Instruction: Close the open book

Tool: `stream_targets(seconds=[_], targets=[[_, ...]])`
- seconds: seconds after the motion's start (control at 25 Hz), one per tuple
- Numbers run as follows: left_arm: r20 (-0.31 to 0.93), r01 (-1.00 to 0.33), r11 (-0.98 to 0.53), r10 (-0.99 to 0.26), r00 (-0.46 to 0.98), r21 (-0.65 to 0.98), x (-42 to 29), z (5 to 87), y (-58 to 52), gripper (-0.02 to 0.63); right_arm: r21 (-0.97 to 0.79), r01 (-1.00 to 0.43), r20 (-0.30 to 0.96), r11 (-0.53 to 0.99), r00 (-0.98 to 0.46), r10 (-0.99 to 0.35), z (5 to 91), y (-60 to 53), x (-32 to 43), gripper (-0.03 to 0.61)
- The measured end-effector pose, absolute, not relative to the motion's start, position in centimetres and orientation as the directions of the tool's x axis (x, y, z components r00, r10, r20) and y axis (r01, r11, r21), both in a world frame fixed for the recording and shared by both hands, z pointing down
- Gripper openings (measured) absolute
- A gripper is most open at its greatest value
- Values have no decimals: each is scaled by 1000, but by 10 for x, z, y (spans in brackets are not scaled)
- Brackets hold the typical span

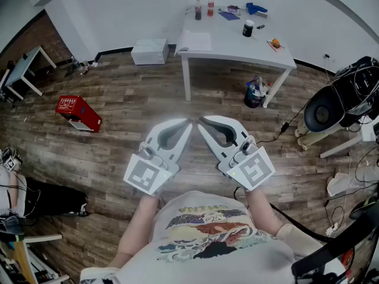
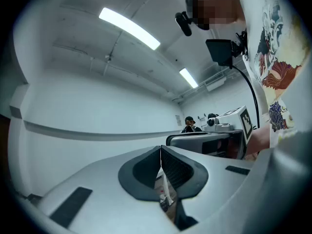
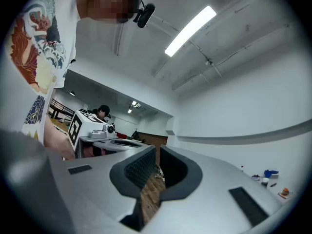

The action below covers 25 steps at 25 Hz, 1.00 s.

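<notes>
I hold the left hand-held gripper (image 1: 185, 126) and right hand-held gripper (image 1: 204, 125) side by side, both pinched closed on nothing. The pale open book (image 1: 194, 41) lies on the white worktop (image 1: 237, 43), well apart from them. By my judgement, nothing is begun: approach and closing remain.

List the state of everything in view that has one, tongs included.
Left tongs: shut, empty.
Right tongs: shut, empty.
White book on the white table: open, lying flat.
Dark bottle: upright.
Red bottle: upright.
Black cup with white top: upright.
</notes>
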<state>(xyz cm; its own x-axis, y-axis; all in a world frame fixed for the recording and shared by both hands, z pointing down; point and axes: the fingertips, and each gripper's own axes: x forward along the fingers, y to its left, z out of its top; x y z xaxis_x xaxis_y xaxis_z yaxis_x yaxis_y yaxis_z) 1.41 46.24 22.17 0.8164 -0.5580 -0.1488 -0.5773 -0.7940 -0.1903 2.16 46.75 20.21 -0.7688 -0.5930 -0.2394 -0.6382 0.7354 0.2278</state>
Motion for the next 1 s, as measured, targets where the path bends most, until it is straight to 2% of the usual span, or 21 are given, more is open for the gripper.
stream_targets(seconds=[0.2,0.36,1.0], targets=[[-155,-586,-790,-565,810,-183,12,221,462,12,203,-642,-179,739,-767,-617,213,465,24,37],[-162,-592,-787,-570,805,-172,9,222,462,12,156,-625,-231,765,-776,-587,208,466,20,37],[-154,-611,-775,-592,791,-161,-22,229,464,12,153,-607,-183,780,-793,-581,218,469,-10,37]])
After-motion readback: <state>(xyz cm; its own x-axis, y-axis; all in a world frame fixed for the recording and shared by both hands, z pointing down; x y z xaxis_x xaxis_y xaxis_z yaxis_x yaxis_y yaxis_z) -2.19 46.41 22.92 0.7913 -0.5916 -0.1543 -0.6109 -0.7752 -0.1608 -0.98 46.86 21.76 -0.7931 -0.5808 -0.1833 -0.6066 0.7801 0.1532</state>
